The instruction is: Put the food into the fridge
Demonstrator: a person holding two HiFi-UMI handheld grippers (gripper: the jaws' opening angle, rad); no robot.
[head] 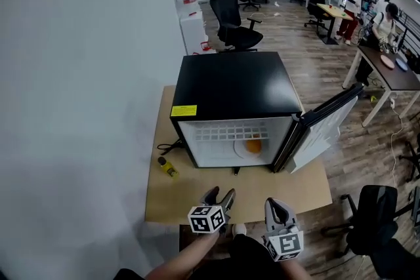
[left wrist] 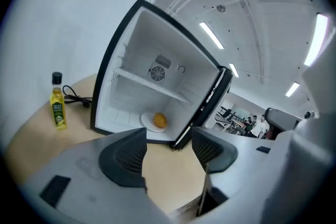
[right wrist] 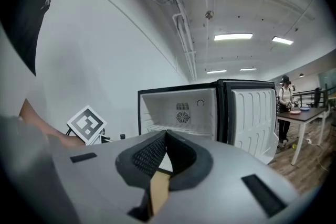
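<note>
The orange (left wrist: 159,120) already sits on a plate (left wrist: 145,121) on the floor of the open fridge (head: 233,85), while a small oil bottle (head: 168,168) stands out on the table (head: 197,203), just left of the fridge near its cable (head: 172,146). Both grippers hang empty by the table's front edge: the left gripper (head: 220,195) has its jaws apart, the right gripper (head: 277,205) has them pressed together. If the bottle goes in next (likely, I think), a careless reach could topple it or snag the cable, and slamming the wide-open door (head: 325,124) might roll the orange off its plate
</note>
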